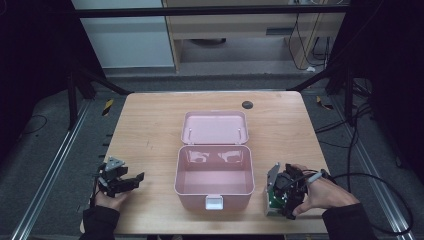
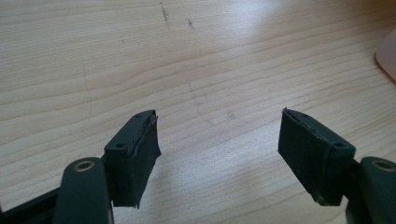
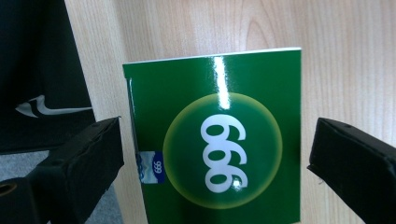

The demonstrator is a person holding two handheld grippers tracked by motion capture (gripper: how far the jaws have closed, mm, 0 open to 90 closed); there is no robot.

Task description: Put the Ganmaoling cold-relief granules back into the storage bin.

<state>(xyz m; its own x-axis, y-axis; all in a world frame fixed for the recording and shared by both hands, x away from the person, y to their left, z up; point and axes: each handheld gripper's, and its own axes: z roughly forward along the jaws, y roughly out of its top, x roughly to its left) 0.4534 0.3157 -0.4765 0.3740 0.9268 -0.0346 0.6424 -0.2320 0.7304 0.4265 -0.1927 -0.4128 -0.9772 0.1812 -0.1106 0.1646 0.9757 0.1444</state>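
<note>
green box (image 3: 219,140) lies flat between open right gripper (image 3: 215,154) jaws.

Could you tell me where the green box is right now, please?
The green box lies on the table near its front edge, right of the pink case, between the open right gripper jaws.

Wooden table (image 1: 150,125) on grey floor (image 1: 45,150) — dim room.

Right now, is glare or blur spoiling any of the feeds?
Right gripper view: a bright glare streak crosses the green box, print still readable. Left gripper view: soft sheen on the table, jaws sharp. High view: dim and soft, dark surroundings.
</note>
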